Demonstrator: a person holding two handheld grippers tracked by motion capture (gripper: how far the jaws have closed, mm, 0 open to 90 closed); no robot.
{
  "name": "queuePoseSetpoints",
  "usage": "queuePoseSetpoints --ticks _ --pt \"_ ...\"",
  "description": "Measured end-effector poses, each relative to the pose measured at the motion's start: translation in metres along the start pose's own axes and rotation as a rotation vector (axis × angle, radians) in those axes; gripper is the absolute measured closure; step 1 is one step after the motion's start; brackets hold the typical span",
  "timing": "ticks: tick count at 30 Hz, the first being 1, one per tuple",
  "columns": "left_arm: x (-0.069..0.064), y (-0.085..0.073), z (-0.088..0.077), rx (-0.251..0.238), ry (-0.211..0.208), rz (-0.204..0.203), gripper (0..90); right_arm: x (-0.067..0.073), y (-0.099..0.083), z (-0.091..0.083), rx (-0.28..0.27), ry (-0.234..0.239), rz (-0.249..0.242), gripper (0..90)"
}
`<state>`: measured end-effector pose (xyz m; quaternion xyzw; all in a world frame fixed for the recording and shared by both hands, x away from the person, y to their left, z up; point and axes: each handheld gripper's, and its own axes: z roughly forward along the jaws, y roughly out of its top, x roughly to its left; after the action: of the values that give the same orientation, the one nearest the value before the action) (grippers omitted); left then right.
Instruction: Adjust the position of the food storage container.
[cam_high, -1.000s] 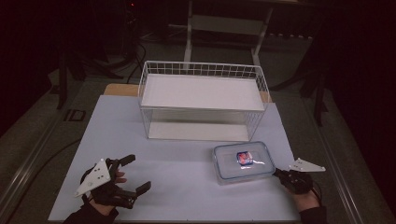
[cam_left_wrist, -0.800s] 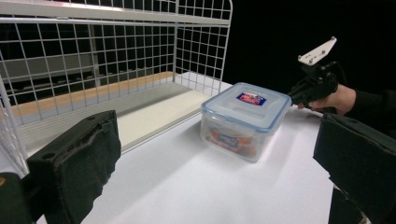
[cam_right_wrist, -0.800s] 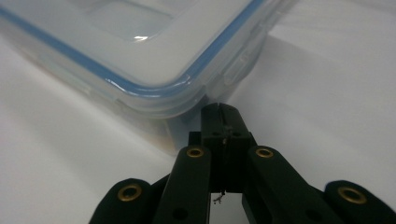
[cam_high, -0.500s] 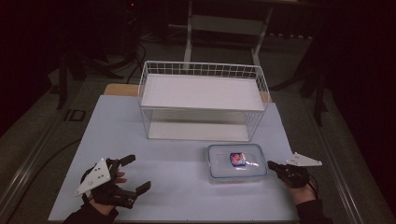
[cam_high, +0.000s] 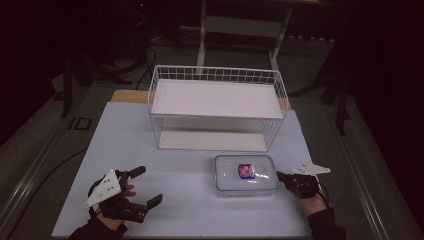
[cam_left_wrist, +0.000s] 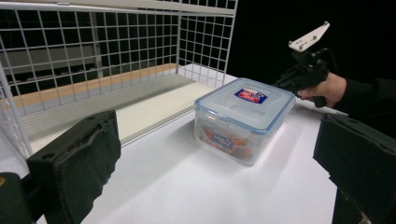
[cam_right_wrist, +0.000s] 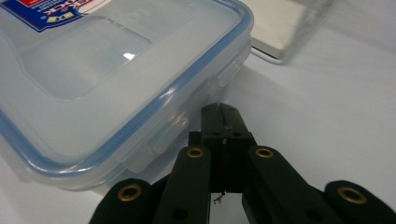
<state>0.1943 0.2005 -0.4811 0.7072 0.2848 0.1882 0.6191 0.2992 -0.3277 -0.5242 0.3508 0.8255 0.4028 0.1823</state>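
- Right of centre in the lower half of the high view sits the box, a clear plastic one with a blue-rimmed lid, flat on the white counter.
- Its long axis runs left to right across that frame, parallel to the counter's near edge; the lid faces up, with a small red-and-blue label at its middle.
- Something orange with a label shows through the box wall in the left gripper view, low inside the box.
- At the box's right short end lies the right gripper, its jaws closed together with nothing between them; the tips point left at the box wall, just beside a lid clip. Whether they touch it I cannot tell.
- Lower left of the high view holds the left gripper, well apart from the box, jaws spread wide and empty, aimed toward the box.
- Behind the box, toward the upper middle of the high view, stands a white wire basket with a white board across its top, near the box but not touching.
- Bare counter lies between the left gripper and the box.
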Motion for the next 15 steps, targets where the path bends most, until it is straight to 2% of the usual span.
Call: queuePoseSetpoints --ticks 15 --pt "-0.001 -0.001 0.002 0.019 -0.011 0.006 0.7 0.026 0.021 0.024 0.019 0.089 -0.063 90.0"
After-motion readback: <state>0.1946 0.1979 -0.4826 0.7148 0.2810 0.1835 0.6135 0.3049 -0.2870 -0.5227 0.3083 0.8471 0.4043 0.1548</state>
